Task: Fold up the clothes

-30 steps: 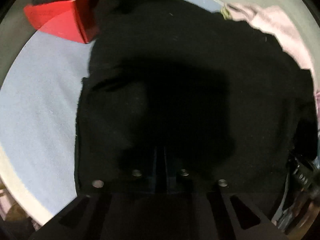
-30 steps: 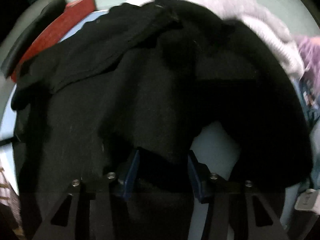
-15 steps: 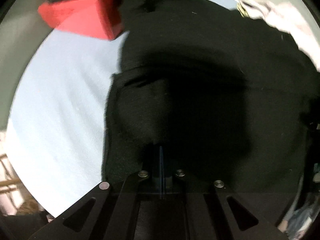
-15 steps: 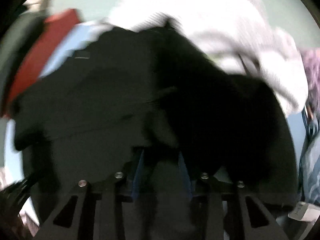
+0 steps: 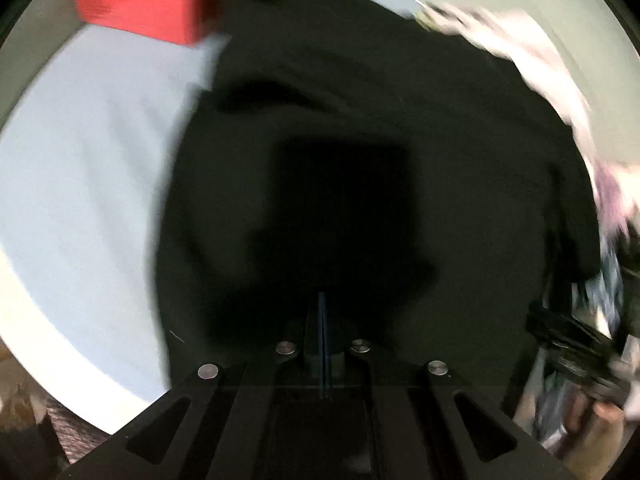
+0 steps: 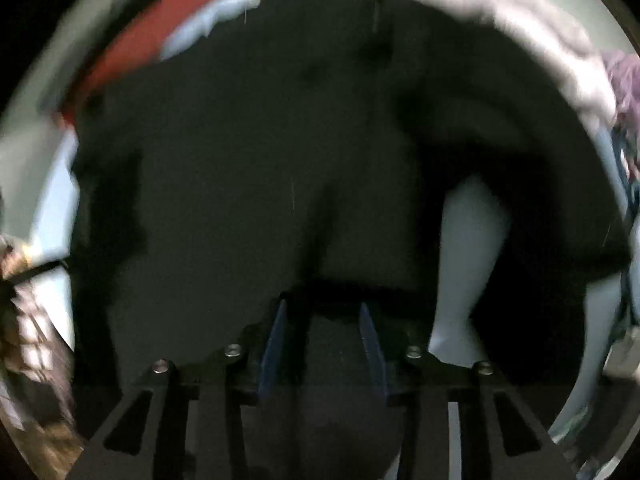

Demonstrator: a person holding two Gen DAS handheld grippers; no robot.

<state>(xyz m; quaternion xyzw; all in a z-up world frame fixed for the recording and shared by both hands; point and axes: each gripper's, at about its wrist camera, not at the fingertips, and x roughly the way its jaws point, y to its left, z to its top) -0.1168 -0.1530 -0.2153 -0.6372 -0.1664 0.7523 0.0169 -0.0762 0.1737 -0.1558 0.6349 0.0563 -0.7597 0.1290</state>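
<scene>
A black garment (image 5: pixel 360 100) lies spread over a pale blue table top (image 5: pixel 88 180) and fills most of both views. My left gripper (image 5: pixel 322 308) points steeply down, pads pressed together, their tips sunk in a dark fold of the cloth near its left edge. In the right wrist view the same black garment (image 6: pixel 240 160) is bunched up between the blue pads of my right gripper (image 6: pixel 324 312), which is shut on that thick fold. Blue table top (image 6: pixel 468 240) shows through a gap in the cloth to its right. Both views are blurred.
A red box (image 5: pixel 140 4) stands at the table's far left, also seen as the red box (image 6: pixel 140 52). White and pink clothes (image 5: pixel 520 40) are heaped behind the garment, with a purple piece (image 6: pixel 624 76) at right. A hand (image 5: pixel 600 412) shows at the lower right.
My right gripper's pads have drawn closer on the bunched black cloth, and the view has swung over the garment. In the left view the red box has slid right and more blue table shows.
</scene>
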